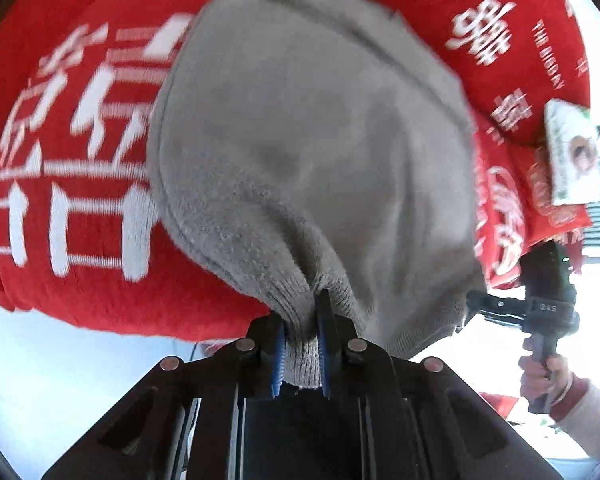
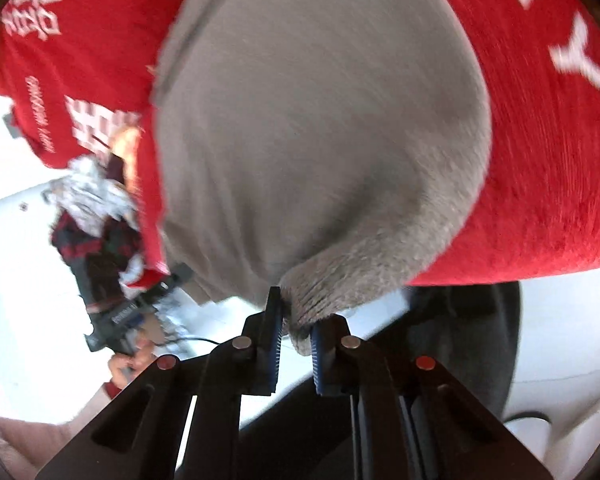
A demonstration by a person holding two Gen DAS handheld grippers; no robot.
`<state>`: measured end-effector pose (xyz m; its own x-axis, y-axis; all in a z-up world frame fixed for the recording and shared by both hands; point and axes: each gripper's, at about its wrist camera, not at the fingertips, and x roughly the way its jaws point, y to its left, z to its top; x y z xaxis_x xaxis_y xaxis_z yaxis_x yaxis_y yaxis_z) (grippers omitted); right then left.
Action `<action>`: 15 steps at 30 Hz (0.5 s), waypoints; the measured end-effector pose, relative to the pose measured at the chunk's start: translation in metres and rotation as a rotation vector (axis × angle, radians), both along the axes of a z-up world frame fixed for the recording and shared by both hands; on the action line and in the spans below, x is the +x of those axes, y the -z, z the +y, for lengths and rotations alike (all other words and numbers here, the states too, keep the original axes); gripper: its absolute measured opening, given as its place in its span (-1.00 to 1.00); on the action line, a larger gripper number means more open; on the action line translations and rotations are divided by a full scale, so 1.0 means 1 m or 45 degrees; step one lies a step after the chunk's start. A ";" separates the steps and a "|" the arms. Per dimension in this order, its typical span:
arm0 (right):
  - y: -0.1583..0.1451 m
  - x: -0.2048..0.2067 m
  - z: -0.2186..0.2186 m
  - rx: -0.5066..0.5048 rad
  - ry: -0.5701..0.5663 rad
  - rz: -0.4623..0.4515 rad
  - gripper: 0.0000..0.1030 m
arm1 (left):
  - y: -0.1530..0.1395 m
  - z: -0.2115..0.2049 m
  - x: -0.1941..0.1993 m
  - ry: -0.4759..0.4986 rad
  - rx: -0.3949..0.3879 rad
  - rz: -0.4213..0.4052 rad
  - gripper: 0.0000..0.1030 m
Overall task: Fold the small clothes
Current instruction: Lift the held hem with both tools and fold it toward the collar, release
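Left wrist view, grip: the left gripper (image 1: 302, 354) pinches a bunched ribbed edge of the grey knit garment (image 1: 312, 152) between its blue pads (image 1: 279, 364); the cloth fills the gap and runs down past the fingertips toward the camera.
Left wrist view, position of garment: the grey knit fans out ahead of the jaws, lying on the red printed cloth (image 1: 72, 208) that covers the surface beyond.
Left wrist view, partner tool: the right gripper (image 1: 480, 308) enters from the right edge, its tip at the garment's other corner, held by a person's hand (image 1: 540, 372); contact there is too small to judge from here.
Left wrist view, technique: the pinch looks deep enough to hold; both corners are best raised level, so the hem stays taut and the fold line falls straight.

Right wrist view, grip: the right gripper (image 2: 295, 334) is pressed together on a fuzzy ribbed corner of the same garment, caught near the fingertips only.
Right wrist view, position of garment: the grey body spreads forward and upward from the jaws over the red cloth.
Right wrist view, risk: this shallower hold may slip if pulled sideways; a slow carry seems wiser.
Right wrist view, background: the left gripper appears blurred at lower left, beside an unclear heap of dark and white items (image 2: 92, 216).
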<state>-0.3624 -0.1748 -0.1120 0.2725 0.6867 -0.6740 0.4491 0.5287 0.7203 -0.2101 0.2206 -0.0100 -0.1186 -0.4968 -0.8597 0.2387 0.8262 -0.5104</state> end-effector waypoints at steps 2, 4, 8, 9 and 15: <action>-0.015 0.006 -0.006 0.031 0.065 -0.057 -0.74 | -0.020 -0.002 0.019 -0.024 -0.037 -0.040 -0.72; -0.031 0.015 -0.018 0.074 0.147 -0.120 -0.75 | -0.033 -0.002 0.037 -0.041 -0.064 -0.088 -0.72; -0.053 0.034 -0.044 0.131 0.256 -0.208 -0.76 | -0.051 -0.012 0.069 -0.085 -0.105 -0.172 -0.72; -0.057 0.039 -0.050 0.142 0.272 -0.222 -0.76 | -0.056 -0.014 0.081 -0.101 -0.111 -0.194 -0.72; -0.090 0.087 -0.099 0.166 0.351 -0.297 -0.77 | -0.064 -0.052 0.147 -0.171 -0.126 -0.268 -0.72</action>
